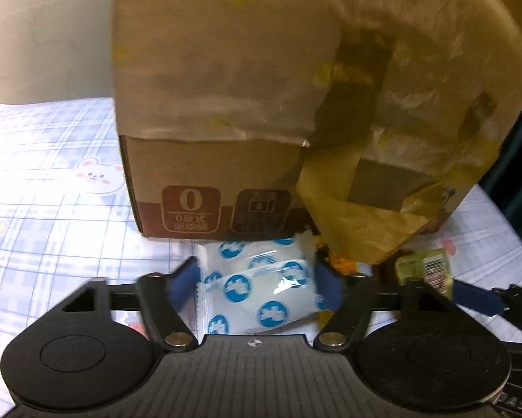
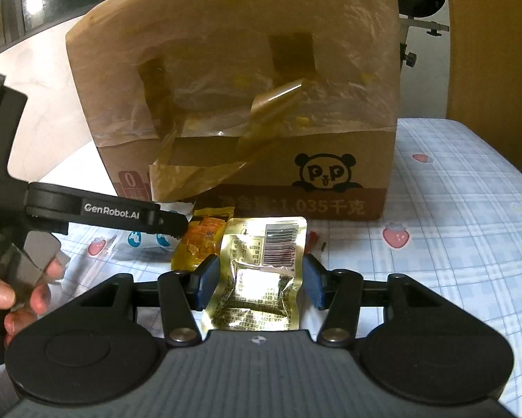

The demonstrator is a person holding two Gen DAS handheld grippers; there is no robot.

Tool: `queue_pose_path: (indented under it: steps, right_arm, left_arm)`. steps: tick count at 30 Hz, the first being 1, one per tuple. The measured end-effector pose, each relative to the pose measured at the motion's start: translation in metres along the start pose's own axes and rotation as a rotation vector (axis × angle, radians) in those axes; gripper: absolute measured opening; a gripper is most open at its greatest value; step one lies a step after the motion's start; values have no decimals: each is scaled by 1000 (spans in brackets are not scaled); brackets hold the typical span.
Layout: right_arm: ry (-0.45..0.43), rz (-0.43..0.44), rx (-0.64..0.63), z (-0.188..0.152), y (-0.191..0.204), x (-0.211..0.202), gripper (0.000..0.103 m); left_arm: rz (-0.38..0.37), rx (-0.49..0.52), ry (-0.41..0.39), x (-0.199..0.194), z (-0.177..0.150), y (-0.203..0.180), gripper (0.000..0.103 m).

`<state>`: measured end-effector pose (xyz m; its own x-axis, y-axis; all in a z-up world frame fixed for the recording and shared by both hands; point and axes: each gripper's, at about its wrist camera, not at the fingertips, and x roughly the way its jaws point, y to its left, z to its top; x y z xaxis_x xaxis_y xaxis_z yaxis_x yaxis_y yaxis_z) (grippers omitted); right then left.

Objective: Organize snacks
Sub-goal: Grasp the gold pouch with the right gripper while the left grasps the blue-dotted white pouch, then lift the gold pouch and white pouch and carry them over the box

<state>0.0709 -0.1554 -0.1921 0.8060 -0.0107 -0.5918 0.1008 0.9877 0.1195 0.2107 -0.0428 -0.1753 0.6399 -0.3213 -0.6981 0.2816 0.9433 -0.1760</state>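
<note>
A white snack packet with blue round marks (image 1: pixel 261 287) sits between the blue pads of my left gripper (image 1: pixel 257 278), which is shut on it in front of a taped cardboard box (image 1: pixel 226 111). My right gripper (image 2: pixel 259 282) straddles a gold foil packet with a barcode (image 2: pixel 261 275); its pads stand close on both sides, contact unclear. The same gold packet shows at the right in the left wrist view (image 1: pixel 424 270). An orange-yellow packet (image 2: pixel 200 240) lies just left of it. The left gripper's arm (image 2: pixel 97 210) and the white packet (image 2: pixel 149 240) show in the right wrist view.
The cardboard box (image 2: pixel 247 104) with a panda print and loose yellow tape stands on a blue checked cloth with strawberries (image 2: pixel 452 226). A small red-edged wrapper (image 2: pixel 314 240) lies beside the gold packet. A hand (image 2: pixel 13 296) holds the left gripper.
</note>
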Motion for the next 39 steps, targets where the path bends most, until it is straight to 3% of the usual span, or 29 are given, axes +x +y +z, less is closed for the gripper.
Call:
queue_pose_path:
  steps: [13, 22, 39]
  right_arm:
    - [-12, 19, -14, -4, 6, 1, 54]
    - [-34, 51, -28, -4, 13, -4, 54]
    - [-178, 88, -87, 9, 22, -40, 54]
  left_arm:
    - [44, -72, -34, -43, -30, -1, 60]
    - [70, -86, -103, -69, -27, 6, 60]
    - [40, -51, -253, -120, -12, 7, 59]
